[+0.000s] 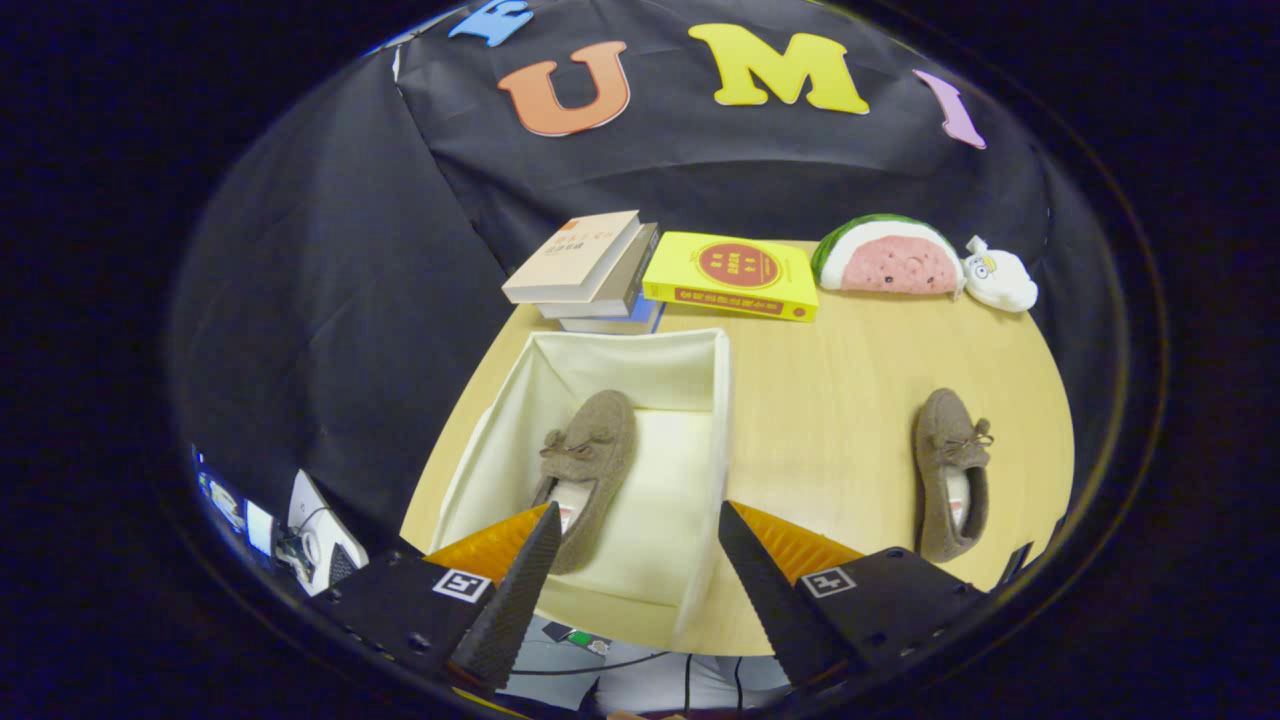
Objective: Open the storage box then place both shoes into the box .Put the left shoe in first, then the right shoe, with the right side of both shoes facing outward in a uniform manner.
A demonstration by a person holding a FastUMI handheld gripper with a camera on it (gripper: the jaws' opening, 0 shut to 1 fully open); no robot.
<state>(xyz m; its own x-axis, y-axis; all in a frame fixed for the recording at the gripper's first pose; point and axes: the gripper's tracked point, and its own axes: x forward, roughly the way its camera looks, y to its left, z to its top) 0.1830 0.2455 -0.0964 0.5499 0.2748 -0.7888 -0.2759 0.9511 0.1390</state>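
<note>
The cream fabric storage box (690, 372) stands open on the wooden table (830, 400), just ahead of my fingers. One brown fuzzy shoe (588, 468) with a small bow lies inside the box toward its left wall, toe pointing away from me, its heel right by my left fingertip. The other brown shoe (950, 470) rests on the table to the right of the box, toe also pointing away. My gripper (640, 525) hovers above the box's near edge, open wide, with nothing between its black ridged fingers (515, 600).
Behind the box sits a stack of books (590, 270) and a yellow book (735, 275). A watermelon-slice plush (888, 258) and a small white plush (1000, 280) lie at the table's far right. Bare tabletop separates the box from the outer shoe.
</note>
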